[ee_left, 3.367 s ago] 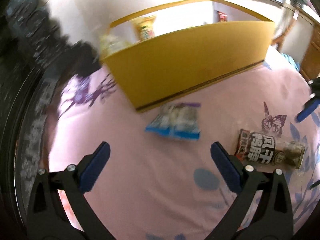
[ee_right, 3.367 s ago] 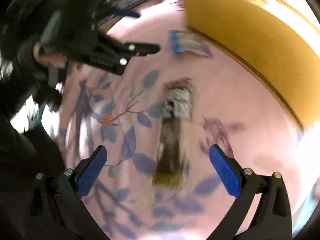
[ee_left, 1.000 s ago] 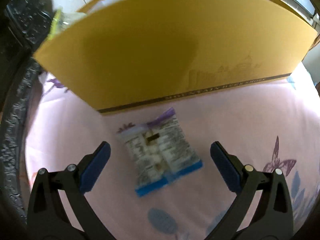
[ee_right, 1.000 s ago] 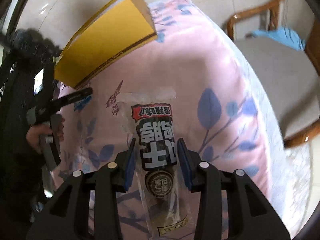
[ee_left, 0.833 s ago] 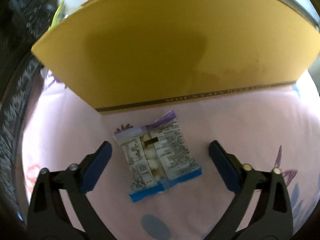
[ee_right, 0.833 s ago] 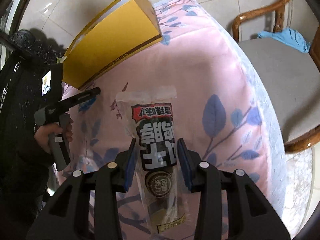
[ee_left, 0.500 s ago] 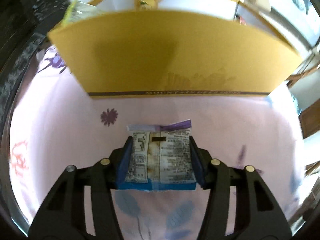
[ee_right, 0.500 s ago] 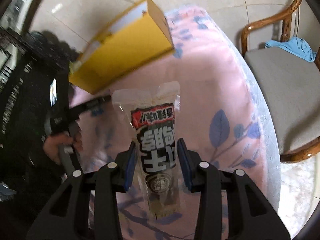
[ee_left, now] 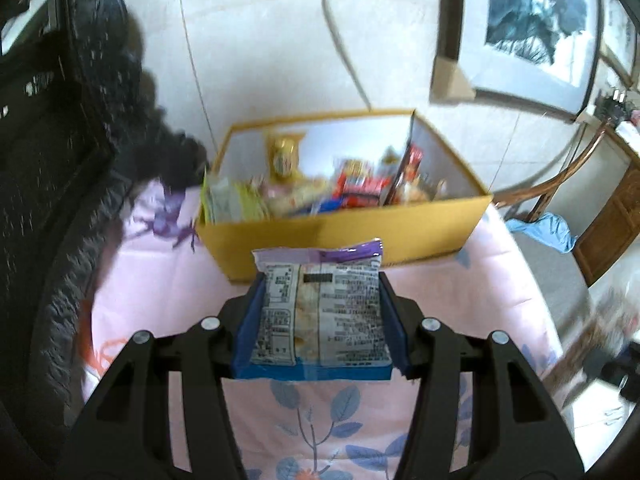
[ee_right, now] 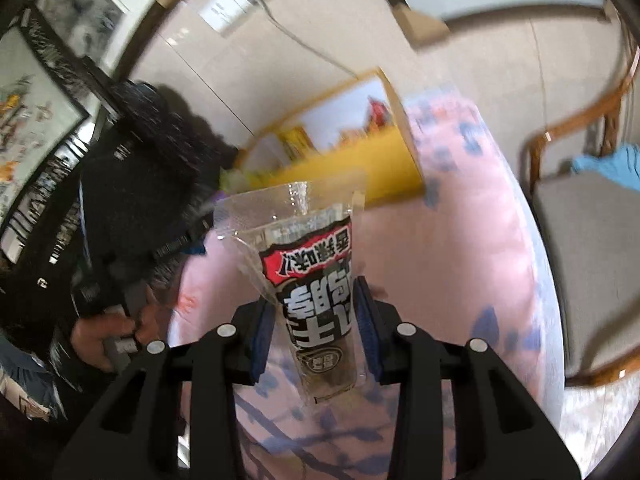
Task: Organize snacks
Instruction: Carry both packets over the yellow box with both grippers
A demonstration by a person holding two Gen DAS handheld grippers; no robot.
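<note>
My left gripper [ee_left: 320, 312] is shut on a white snack packet with blue and purple ends [ee_left: 320, 304] and holds it above the pink cloth, just in front of the yellow cardboard box [ee_left: 348, 236]. The box holds several snack packs [ee_left: 352, 190]. My right gripper [ee_right: 316, 320] is shut on a long clear packet with a black-and-red label [ee_right: 316, 292], lifted off the table. The box shows farther back in the right wrist view [ee_right: 372, 168].
The table wears a pink floral cloth [ee_left: 460, 304]. A wooden chair with a blue cloth [ee_right: 592, 204] stands to the right. A black lattice stand [ee_left: 48, 160] is at the left. A cable [ee_left: 344, 48] runs down the wall behind the box.
My left gripper closed on the white packet and lifted it; the box's inside now shows. My right gripper has raised the long packet higher, toward the box.
</note>
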